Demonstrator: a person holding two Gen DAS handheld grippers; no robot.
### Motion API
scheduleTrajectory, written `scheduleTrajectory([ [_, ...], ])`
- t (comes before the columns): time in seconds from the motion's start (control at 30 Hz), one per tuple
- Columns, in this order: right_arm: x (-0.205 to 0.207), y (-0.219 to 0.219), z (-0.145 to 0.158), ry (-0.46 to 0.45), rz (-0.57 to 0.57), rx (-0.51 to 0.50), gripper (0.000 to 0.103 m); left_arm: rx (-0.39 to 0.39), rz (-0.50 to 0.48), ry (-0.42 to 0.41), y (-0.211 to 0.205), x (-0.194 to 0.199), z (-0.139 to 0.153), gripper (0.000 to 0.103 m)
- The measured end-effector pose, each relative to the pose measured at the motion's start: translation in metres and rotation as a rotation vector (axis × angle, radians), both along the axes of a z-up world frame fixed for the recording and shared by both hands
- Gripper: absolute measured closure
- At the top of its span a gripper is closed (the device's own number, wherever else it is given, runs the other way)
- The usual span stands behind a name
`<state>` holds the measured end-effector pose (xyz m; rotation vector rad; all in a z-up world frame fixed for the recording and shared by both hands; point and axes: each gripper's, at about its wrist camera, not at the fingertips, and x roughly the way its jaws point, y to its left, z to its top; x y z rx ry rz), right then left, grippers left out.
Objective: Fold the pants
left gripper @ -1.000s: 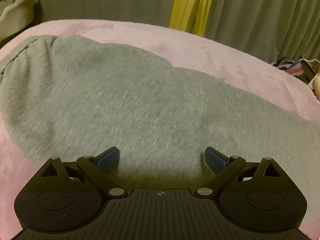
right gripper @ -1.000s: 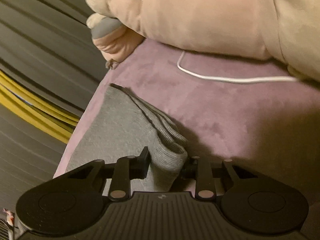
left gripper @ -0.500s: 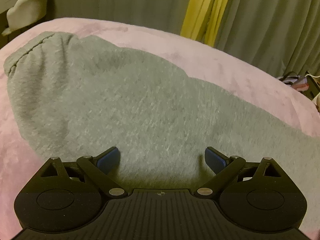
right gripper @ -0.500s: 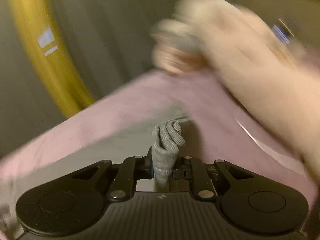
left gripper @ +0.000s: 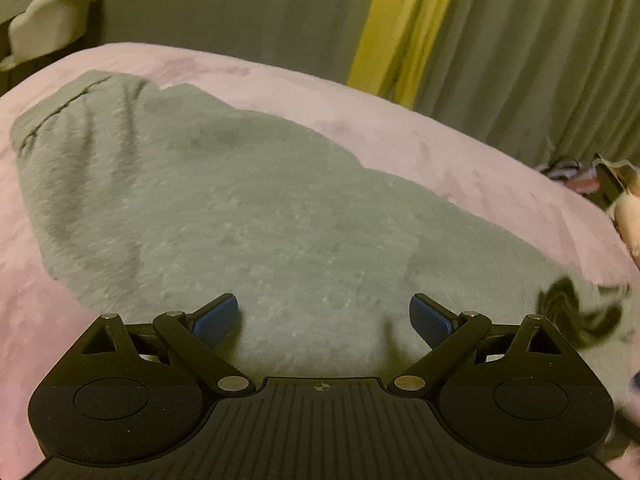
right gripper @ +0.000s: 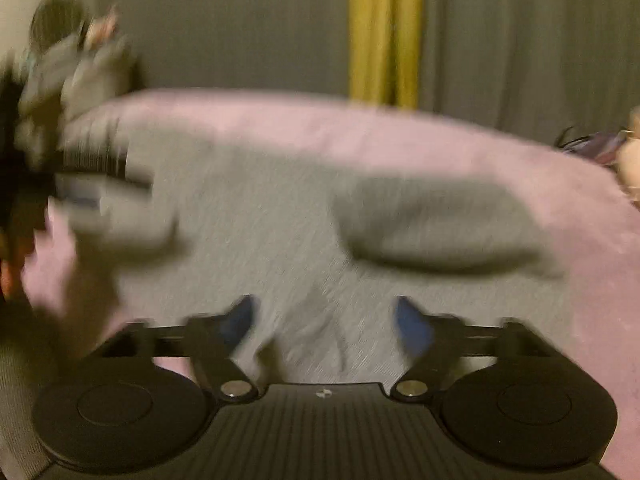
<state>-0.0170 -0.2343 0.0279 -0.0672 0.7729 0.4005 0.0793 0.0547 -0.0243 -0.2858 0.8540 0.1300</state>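
Released since the earlier frame: the right gripper (right gripper: 324, 326), which then pinched a ribbed grey cuff at the far end of the bed, now faces the yellow curtain with its jaws opening wide. Grey cloth lies under and between its blue pads (right gripper: 414, 326), but neither pad presses on it; the view is blurred by motion.

Left gripper (left gripper: 324, 316): jaws wide apart, blue pads (left gripper: 430, 318) clear of one another, hovering just over the cloth with nothing clamped. Its view is much as before, slightly shifted.

Pants (left gripper: 240, 208): grey, spread flat across the pink bedcover (left gripper: 460, 148). The gathered waistband (left gripper: 60, 108) lies at the far left of the left wrist view. In the right wrist view a raised fold of the same cloth (right gripper: 440, 224) sits ahead and to the right of the jaws. Whether this is the leg laid over, the blur does not let me say.

Edges and room: bare pink cover borders the garment on the far side and at the left, and the bed's far edge curves away towards the curtains.

Surroundings: grey-green curtains (left gripper: 540, 60) behind the bed with a yellow curtain (left gripper: 396, 32) between them; a pale chair (left gripper: 52, 28) at the upper left; small clutter (left gripper: 576, 178) beyond the bed's right end. A dark blurred shape (left gripper: 576, 312) intrudes at the right edge of the left wrist view, and another blurred mass (right gripper: 52, 92) at the left of the right wrist view; neither can be identified.
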Motion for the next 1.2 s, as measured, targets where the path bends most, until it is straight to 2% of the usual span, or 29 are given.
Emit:
scheduleTrajectory([
  [0.07,0.0,-0.026,0.011,-0.027,-0.041,0.151,0.004,0.012,-0.049,0.003,-0.009,0.001,0.0,0.006],
  [0.13,0.007,-0.045,0.009,0.039,-0.101,0.211,0.004,0.026,-0.109,-0.006,-0.018,0.0,0.003,0.006],
  [0.27,0.023,-0.069,-0.017,0.282,-0.205,0.203,0.004,0.043,-0.235,-0.018,-0.045,-0.005,0.007,0.006],
  [0.37,0.022,-0.084,-0.015,0.309,-0.218,0.234,0.004,0.037,-0.342,-0.026,-0.07,-0.007,0.009,0.006],
  [0.5,0.015,-0.097,-0.01,0.339,-0.216,0.188,0.004,0.043,-0.459,-0.019,-0.107,0.001,0.009,0.006],
  [0.6,0.009,-0.11,-0.01,0.388,-0.222,0.185,0.004,-0.006,-0.516,-0.003,-0.128,0.008,0.007,0.006],
  [0.67,0.005,-0.112,-0.013,0.393,-0.225,0.201,0.004,-0.076,-0.541,0.035,-0.137,0.018,0.003,0.006],
  [0.8,0.001,-0.133,-0.018,0.379,-0.307,0.316,0.004,-0.198,-0.556,0.158,-0.153,0.035,-0.015,0.006],
  [0.9,0.001,-0.144,-0.019,0.33,-0.387,0.378,0.004,-0.272,-0.57,0.201,-0.165,0.04,-0.025,0.007],
  [0.97,-0.002,-0.147,-0.017,0.265,-0.423,0.413,0.004,-0.308,-0.567,0.216,-0.172,0.046,-0.031,0.014],
  [1.0,-0.003,-0.148,-0.016,0.236,-0.43,0.43,0.004,-0.338,-0.575,0.231,-0.175,0.049,-0.036,0.024],
  [1.07,-0.007,-0.15,-0.013,0.173,-0.425,0.487,0.004,-0.319,-0.577,0.245,-0.181,0.051,-0.042,0.025],
  [1.1,-0.008,-0.15,-0.012,0.148,-0.425,0.504,0.004,-0.294,-0.588,0.244,-0.183,0.052,-0.043,0.032],
  [1.13,-0.007,-0.147,-0.013,0.132,-0.426,0.501,0.004,-0.264,-0.593,0.24,-0.185,0.053,-0.043,0.049],
  [1.17,-0.006,-0.145,-0.013,0.123,-0.427,0.489,0.004,-0.243,-0.591,0.234,-0.185,0.053,-0.041,0.062],
  [1.2,-0.005,-0.142,-0.013,0.112,-0.427,0.481,0.004,-0.238,-0.589,0.232,-0.183,0.053,-0.039,0.085],
])
